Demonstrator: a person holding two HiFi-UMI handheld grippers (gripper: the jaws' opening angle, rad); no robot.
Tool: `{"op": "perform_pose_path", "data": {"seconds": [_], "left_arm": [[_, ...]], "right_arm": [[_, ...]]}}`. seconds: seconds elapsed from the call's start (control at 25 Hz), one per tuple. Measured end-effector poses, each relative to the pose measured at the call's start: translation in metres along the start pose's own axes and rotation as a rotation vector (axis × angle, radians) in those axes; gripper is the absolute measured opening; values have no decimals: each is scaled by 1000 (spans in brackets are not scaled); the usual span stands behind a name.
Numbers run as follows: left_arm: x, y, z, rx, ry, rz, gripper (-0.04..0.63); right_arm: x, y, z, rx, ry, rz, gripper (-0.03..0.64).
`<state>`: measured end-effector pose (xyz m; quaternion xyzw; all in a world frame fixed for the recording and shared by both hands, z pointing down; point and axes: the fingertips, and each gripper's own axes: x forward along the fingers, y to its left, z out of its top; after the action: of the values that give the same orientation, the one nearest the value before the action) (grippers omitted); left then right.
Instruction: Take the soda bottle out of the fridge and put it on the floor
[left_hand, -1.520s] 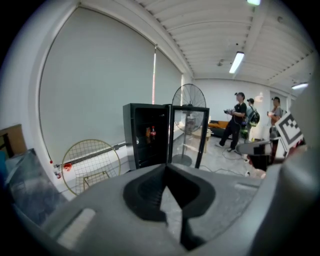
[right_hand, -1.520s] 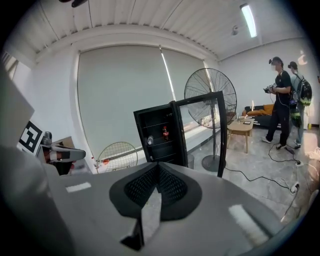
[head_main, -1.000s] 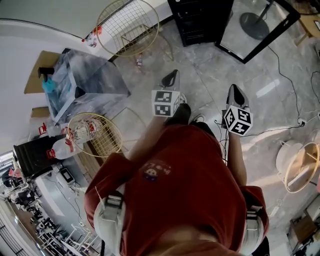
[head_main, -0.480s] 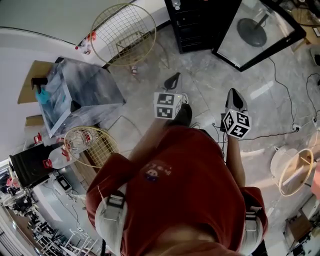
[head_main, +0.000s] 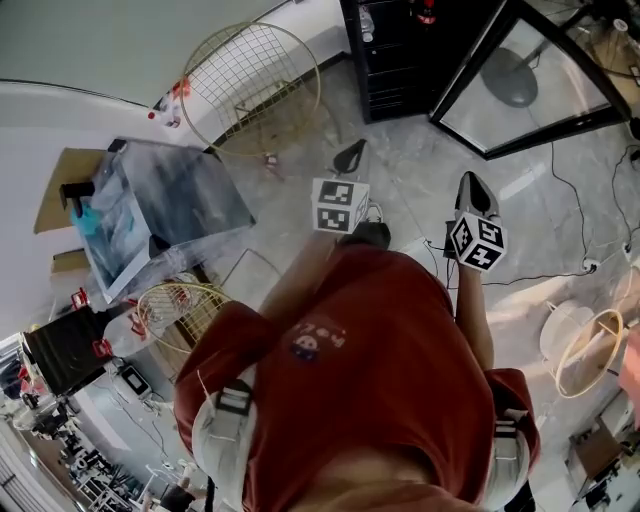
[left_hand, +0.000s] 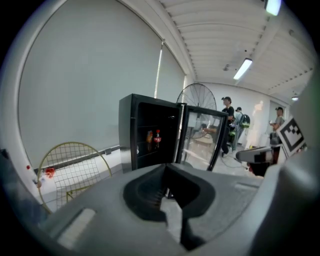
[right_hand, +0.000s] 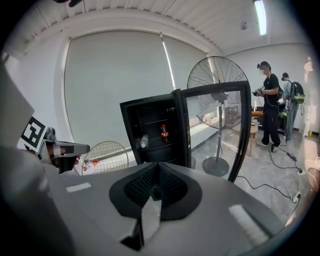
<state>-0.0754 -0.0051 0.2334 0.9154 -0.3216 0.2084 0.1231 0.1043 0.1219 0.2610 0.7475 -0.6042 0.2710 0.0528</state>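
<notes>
The black fridge (head_main: 400, 50) stands at the top of the head view with its glass door (head_main: 530, 75) swung open to the right. A cola bottle with a red label (right_hand: 163, 134) stands on a middle shelf; the left gripper view shows this soda bottle (left_hand: 157, 139) too, beside an orange item. My left gripper (head_main: 350, 157) and right gripper (head_main: 471, 188) are held out side by side over the floor, both pointing toward the fridge and well short of it. Both are shut with nothing between the fingers, the left gripper (left_hand: 167, 192) and the right gripper (right_hand: 156, 192) alike.
A clear bottle (right_hand: 144, 141) lies on the same shelf. Gold wire chairs (head_main: 250, 85) stand left of the fridge beside a plastic-covered table (head_main: 165, 215). A standing fan (right_hand: 215, 100) is behind the door, with people (right_hand: 270, 100) further right. Cables (head_main: 580, 170) cross the floor.
The person has walked toward the fridge with both grippers carried forward. The fridge and its door now show more fully at the top of the head view. Both grippers stay shut.
</notes>
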Motion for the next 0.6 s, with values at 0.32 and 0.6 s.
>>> {"op": "perform_pose_path", "data": {"seconds": [0.32, 0.6], "left_arm": [[14, 45, 33, -15, -5, -32, 0], [30, 78, 43, -25, -30, -17, 0]], "right_arm": [[35, 37, 45, -19, -4, -14, 0], [73, 49, 60, -44, -7, -8, 0]]}}
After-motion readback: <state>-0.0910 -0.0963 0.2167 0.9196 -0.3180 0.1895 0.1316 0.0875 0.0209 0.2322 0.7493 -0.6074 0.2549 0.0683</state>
